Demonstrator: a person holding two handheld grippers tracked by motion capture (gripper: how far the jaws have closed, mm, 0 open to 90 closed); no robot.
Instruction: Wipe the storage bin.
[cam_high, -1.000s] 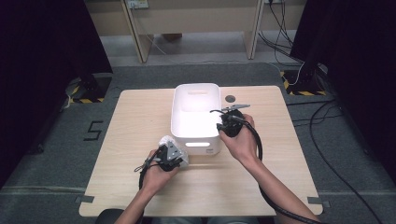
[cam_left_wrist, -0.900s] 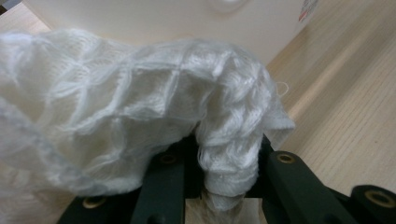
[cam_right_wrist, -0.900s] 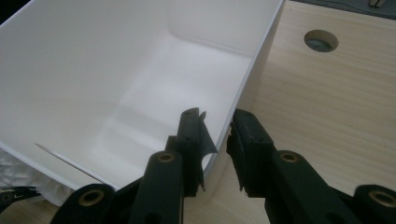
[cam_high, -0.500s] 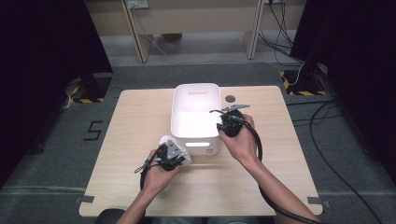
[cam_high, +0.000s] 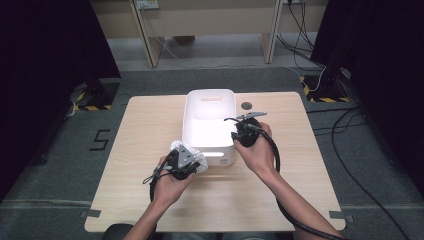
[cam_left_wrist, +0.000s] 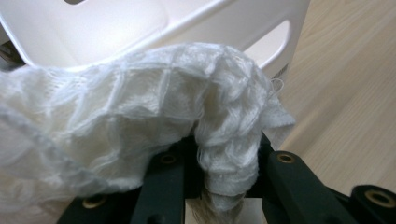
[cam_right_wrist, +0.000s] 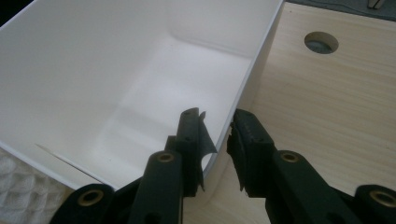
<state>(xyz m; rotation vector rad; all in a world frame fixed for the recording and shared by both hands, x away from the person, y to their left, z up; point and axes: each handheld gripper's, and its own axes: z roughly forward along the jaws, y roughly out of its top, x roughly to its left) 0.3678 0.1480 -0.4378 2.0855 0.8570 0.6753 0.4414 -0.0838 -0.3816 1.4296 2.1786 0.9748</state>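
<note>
High view: the left tool (cam_high: 186, 162) sits at the near left corner of the white bin (cam_high: 210, 102), with a bunched white cloth (cam_high: 196, 156) under its nose. The cloth is outside the bin, just beside the front wall. The right tool (cam_high: 243, 134) is at the bin's right rim. The likely step is to lift the cloth over the front wall and into the bin while the right tool steadies it. To do that well, the left tool should clear the rim before moving forward, so that hanging folds do not snag the wall or the handle slot. The right tool should hold firm so the light bin does not skate on the tabletop (cam_high: 145, 135). Jaw detail is too small to read from here.

Left gripper view: the jaws are pressed together on a fold of the waffle-weave cloth (cam_left_wrist: 140, 116). The pinch looks narrow, and most of the fabric billows loose above and to the left, so a slow lift is safer. The cloth hides the jaw tips and much of the bin (cam_left_wrist: 196, 23); how much fabric hangs below cannot be told.

Right gripper view: the jaws straddle the bin's right wall (cam_right_wrist: 243, 93), one inside and one outside, and seem to pinch it near the near corner. The exact pad contact is hard to make out. The bin interior looks empty. A corner of the cloth (cam_right_wrist: 18, 191) shows at lower left, cut off by the frame edge.
</note>
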